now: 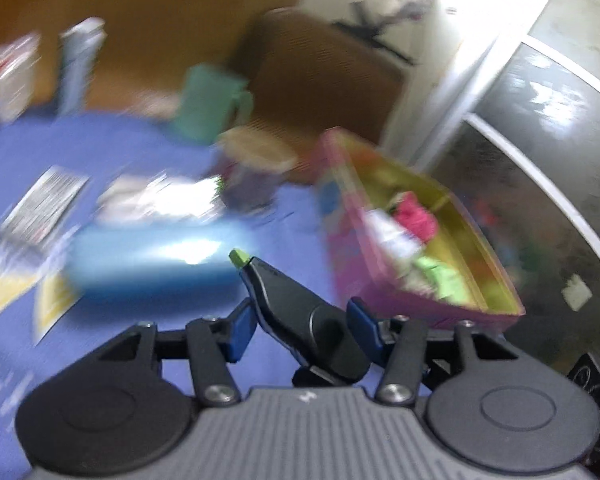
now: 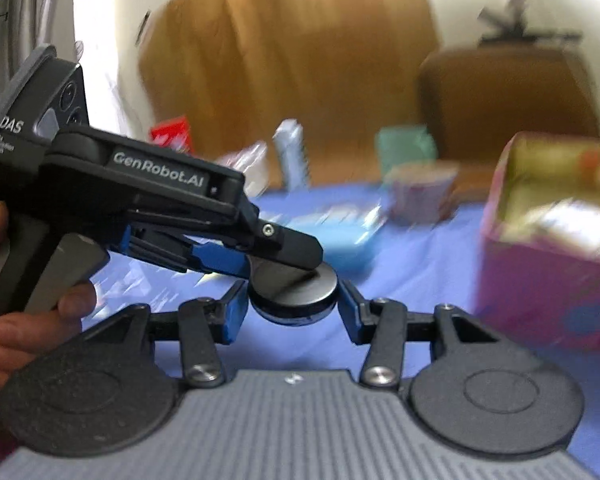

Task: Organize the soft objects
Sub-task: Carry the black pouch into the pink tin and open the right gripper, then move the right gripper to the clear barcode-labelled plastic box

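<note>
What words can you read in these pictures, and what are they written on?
"GenRobot.AI": on the left hand-held gripper, side of its black body.
"DAS": on its grey housing, start cut off; the small lines beneath are unreadable.
Striped card and red packet: print too blurred.

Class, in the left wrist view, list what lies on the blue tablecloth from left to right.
Striped paper card → white crinkled plastic packet → light blue box → pink box holding soft pink and green items.
</note>
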Available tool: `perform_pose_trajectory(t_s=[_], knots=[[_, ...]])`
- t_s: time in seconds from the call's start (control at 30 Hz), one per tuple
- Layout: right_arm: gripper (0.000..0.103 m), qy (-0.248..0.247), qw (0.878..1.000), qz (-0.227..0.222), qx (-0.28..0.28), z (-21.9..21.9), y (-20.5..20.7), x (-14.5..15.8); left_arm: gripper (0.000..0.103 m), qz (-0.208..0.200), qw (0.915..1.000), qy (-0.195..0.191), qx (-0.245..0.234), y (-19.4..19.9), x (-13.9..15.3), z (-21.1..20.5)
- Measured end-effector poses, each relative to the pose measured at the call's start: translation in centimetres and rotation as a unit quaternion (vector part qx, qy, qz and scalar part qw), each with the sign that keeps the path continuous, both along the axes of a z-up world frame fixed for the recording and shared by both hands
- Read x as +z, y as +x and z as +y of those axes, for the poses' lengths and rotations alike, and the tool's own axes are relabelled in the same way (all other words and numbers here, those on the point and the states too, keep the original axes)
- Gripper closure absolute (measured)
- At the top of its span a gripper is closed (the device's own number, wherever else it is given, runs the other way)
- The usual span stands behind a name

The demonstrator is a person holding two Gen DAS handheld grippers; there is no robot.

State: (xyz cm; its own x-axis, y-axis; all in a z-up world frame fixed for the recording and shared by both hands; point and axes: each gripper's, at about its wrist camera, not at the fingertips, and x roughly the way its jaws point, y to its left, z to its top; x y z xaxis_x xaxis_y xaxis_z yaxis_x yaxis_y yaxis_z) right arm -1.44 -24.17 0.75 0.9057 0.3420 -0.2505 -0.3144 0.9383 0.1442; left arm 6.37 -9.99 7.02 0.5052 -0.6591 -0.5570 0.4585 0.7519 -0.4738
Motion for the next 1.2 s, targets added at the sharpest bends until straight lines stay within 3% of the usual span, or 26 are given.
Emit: perform_pose_trajectory(t_s=[0.2, 0.37, 0.5, 0.77, 0.9, 1.1, 1.2], knots=[[0.052, -0.017, 0.993, -0.056, -0.103, -5.0, -1.3, 2.1, 0.053, -0.052, 0.9951, -0.001, -0.084, 1.0, 2.6, -8.4], [0.051, -0.028, 0.983, -0.043, -0.179, -10.0, -0.4, 2.4, 0.052, -0.056, 0.9919, 0.021, -0.112, 2.3, 1.5, -14.7], [0.049, -0.059, 0.97, -0.014, -0.236, -12.8, 1.0, 1.2, 0.052, -0.043, 0.9939, 0.03, -0.098, 2.9, 0.4, -15.4], [0.048, 0.015, 0.962, -0.035, -0.272, -14.8, -0.9, 0.5, 0.044, -0.062, 0.9953, 0.009, -0.074, 1.6, 0.8, -10.2], [0.048, 0.013, 0.964, -0.051, -0.261, -13.6, -0.8, 1.3, 0.044, -0.08, 0.9957, 0.004, -0.047, 0.3, 0.3, -5.1], [0.048, -0.008, 0.98, -0.075, -0.184, -8.9, 0.2, 2.9, 0.044, -0.067, 0.9959, 0.006, 0.061, 0.1, -1.7, 5.4], [0.048, -0.024, 0.989, -0.07, -0.127, -5.7, 1.7, 3.5, 0.04, -0.064, 0.9887, 0.03, 0.132, 0.7, -2.9, 9.8]])
